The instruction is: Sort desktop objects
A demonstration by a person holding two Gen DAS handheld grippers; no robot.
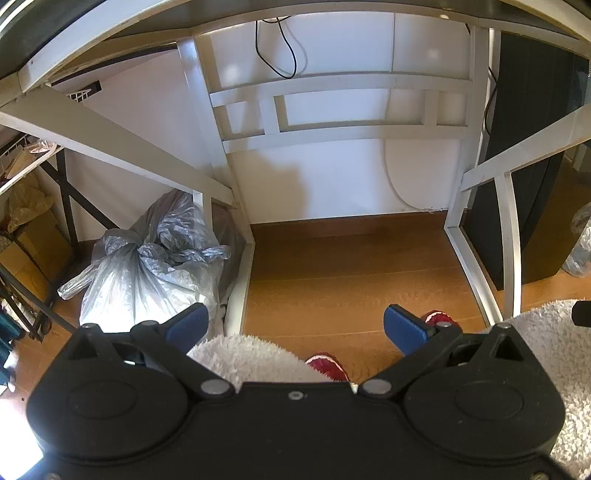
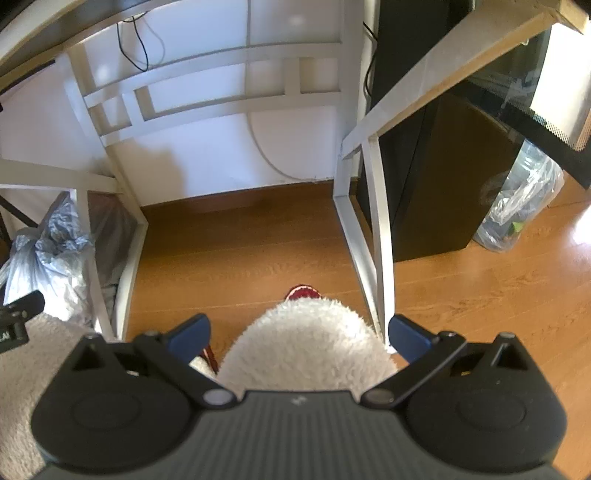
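Holding both tools low under the tabletop (image 1: 110,22) | left tool (image 1: 295,328) and right tool (image 2: 297,336) gaping apart, gripping nothing | desktop objects not showing in either view | sorting appearing unstarted.

Left gripper (image 1: 295,325) is a matte black housing with two round discs, silver pivot pins and blue fingertips (image 1: 186,325) at ten and two o'clock. Right gripper (image 2: 297,334) matches it — ribbed grey centre panel, same blue pads (image 2: 408,338). The person wears fluffy white fleece trousers (image 2: 310,343) and red knitted slippers (image 1: 327,365) — white-trimmed.
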